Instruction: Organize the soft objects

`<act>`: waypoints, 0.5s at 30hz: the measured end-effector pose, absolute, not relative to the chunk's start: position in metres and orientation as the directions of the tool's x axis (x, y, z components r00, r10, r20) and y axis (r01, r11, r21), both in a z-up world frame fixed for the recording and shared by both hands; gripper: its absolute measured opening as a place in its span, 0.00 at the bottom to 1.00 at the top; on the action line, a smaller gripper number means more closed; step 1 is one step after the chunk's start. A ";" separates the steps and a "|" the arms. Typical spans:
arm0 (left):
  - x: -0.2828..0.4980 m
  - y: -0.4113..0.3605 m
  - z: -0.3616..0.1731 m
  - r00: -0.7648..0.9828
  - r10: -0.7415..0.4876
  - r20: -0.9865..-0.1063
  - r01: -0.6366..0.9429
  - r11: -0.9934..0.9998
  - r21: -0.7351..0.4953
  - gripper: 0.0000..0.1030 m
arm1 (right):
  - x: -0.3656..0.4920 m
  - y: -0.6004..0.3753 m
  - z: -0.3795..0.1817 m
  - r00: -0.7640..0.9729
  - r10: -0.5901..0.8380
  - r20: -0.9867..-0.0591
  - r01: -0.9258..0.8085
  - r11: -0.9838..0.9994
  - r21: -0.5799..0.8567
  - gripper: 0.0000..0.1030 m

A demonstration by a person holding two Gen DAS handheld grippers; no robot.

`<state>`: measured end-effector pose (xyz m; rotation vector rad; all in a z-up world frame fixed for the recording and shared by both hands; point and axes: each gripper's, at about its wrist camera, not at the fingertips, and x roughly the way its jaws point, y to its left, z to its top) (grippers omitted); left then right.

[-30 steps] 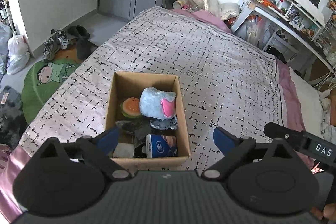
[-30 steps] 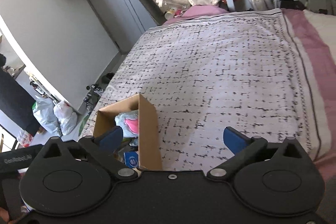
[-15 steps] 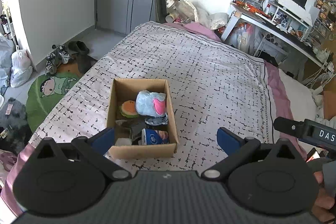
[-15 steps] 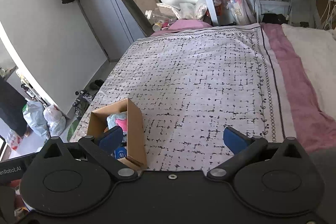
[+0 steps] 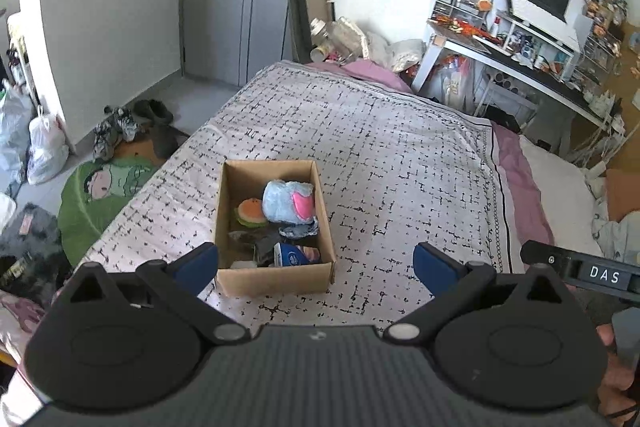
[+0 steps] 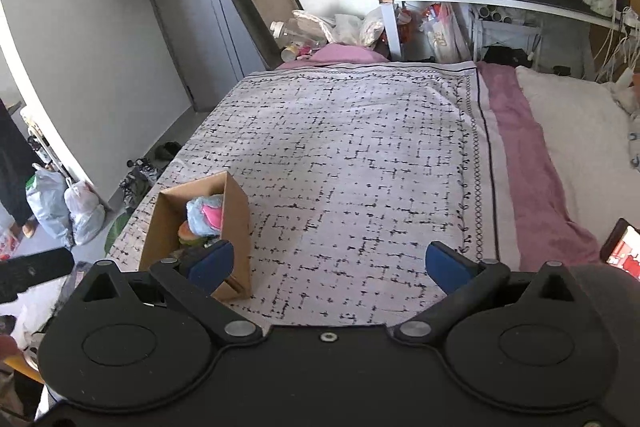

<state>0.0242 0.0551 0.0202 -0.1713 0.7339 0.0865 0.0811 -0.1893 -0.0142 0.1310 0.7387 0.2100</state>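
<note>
Between the spread fingers of the left gripper (image 5: 316, 263), closer to the left finger, a brown cardboard box (image 5: 274, 277) sits on the bed (image 5: 400, 163). Its top is open and its walls stand straight. Inside, toward the far side, lies a pale blue plush (image 5: 287, 201) with a bright pink patch facing the right finger. Just beside it, on the left-finger side, is a small burger-shaped plush (image 5: 251, 213) in orange, green and brown. Nearer the fingers the box holds a crumpled grey-blue piece (image 5: 299, 229), some dark soft things too jumbled to tell apart, and a blue-and-white packet (image 5: 294, 254) leaning against the near wall. The left finger's blue pad (image 5: 196, 263) shows just outside the box's near left corner; whether it touches the cardboard cannot be told. Both left fingers are wide apart and hold nothing.

From the right wrist view, the box (image 6: 236, 227) lies by the left finger of the right gripper (image 6: 328, 263), whose blue pad (image 6: 212, 261) overlaps the box's near corner in the picture. The blue plush (image 6: 206, 213) and the burger plush (image 6: 188, 230) peek over the rim. The right gripper's fingers are also spread wide and empty, with only the black-and-white checked bedspread (image 6: 360, 167) between them. Beyond the right finger a pink sheet (image 6: 532, 163) runs along the bedspread's edge.
</note>
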 end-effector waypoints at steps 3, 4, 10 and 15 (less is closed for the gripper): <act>0.021 0.053 0.022 0.744 0.023 -0.667 -0.129 0.986 -0.110 1.00 | 0.075 -0.193 -0.013 0.729 0.230 -0.644 -0.147 0.972 0.182 1.00; 0.020 0.052 0.022 0.747 0.023 -0.665 -0.127 0.986 -0.109 1.00 | 0.072 -0.194 -0.013 0.736 0.217 -0.642 -0.142 0.976 0.167 1.00; 0.012 0.044 0.011 0.744 0.004 -0.668 -0.114 0.986 -0.121 1.00 | 0.062 -0.193 -0.014 0.744 0.207 -0.636 -0.165 0.978 0.124 1.00; 0.006 0.038 0.007 0.745 -0.001 -0.667 -0.111 0.986 -0.125 1.00 | 0.058 -0.189 -0.013 0.742 0.206 -0.638 -0.180 0.978 0.106 1.00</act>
